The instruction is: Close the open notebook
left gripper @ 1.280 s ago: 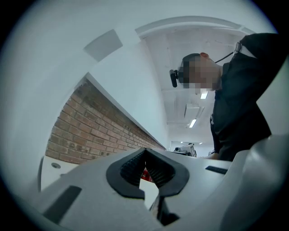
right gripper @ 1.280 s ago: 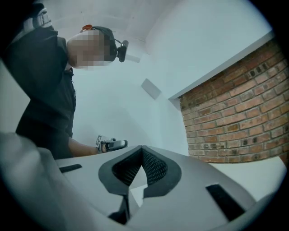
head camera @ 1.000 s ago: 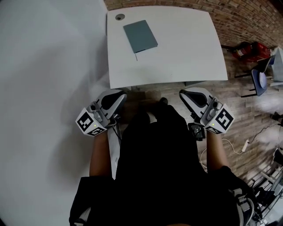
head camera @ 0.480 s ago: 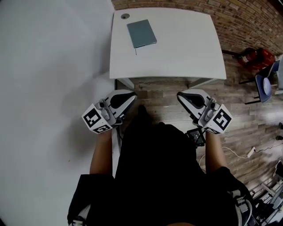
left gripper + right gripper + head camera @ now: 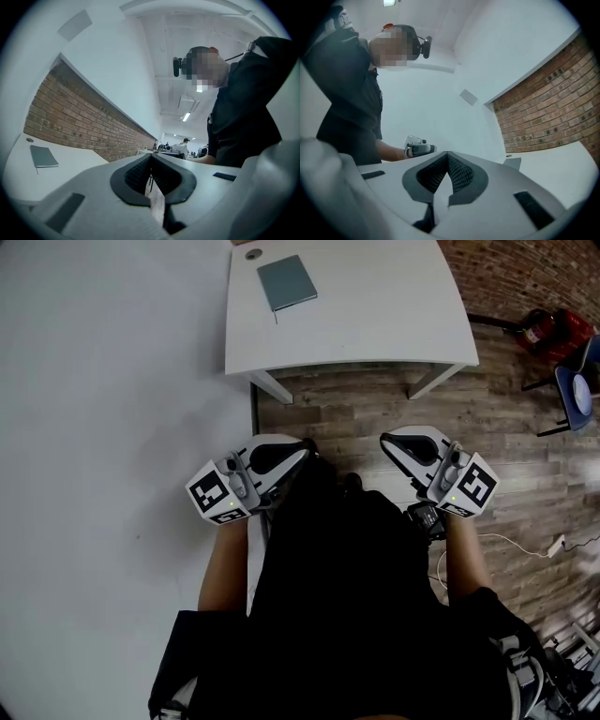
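Observation:
A grey-blue notebook [image 5: 287,282] lies closed and flat near the far left corner of the white table [image 5: 375,324]; in the left gripper view the notebook [image 5: 43,157] is small and far off at the left. My left gripper [image 5: 300,451] and right gripper [image 5: 390,442] hang close to the person's body over the wooden floor, well short of the table's front edge. Both point toward the table, and neither touches anything. The left gripper [image 5: 151,161] has its jaws shut with nothing between them. So does the right gripper [image 5: 447,157].
A white wall [image 5: 103,427] runs along the left, right beside the table. A brick wall stands behind the table. A red object [image 5: 555,329] and a blue chair [image 5: 576,390] sit at the far right. A white cable [image 5: 525,545] lies on the floor.
The table and notebook have slid up and away in the head view as the person backed off. Both grippers came back with the person, still shut and empty.

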